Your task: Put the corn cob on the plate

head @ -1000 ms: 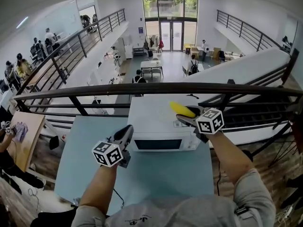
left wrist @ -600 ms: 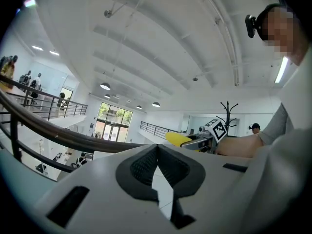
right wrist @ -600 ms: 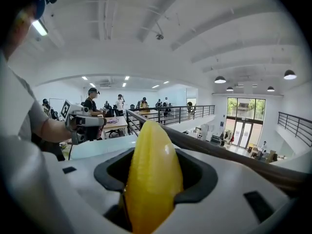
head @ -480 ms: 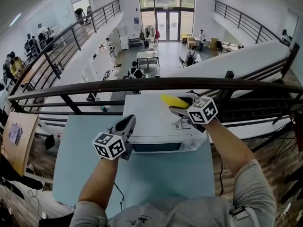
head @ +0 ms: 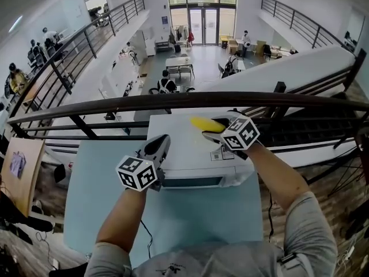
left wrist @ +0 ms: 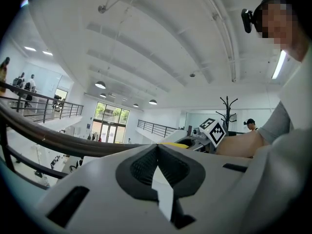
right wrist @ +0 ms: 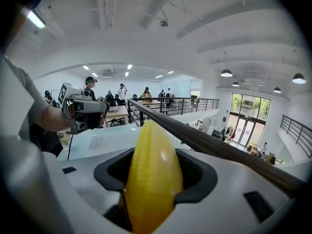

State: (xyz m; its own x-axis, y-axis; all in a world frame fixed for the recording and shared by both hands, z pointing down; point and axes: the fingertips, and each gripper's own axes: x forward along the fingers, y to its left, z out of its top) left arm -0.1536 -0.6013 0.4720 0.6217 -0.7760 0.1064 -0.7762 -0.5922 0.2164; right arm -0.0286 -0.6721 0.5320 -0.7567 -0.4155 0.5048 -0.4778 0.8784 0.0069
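Dark railing; beyond it white walls, glass doors, perhaps desks below.

Place: two-storey open-plan office or lab, seen from a mezzanine.
Beyond right gripper: dark railing, then an atrium below with desks and glass doors.
Left of left gripper: people along a balcony.

Corn cob yellow; microwave white; table seemingly pale teal; railing dark brown.

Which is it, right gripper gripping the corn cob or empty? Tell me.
Gripping. The right gripper is shut on the corn cob: its own view shows the yellow cob clamped between the jaws, tip poking forward.
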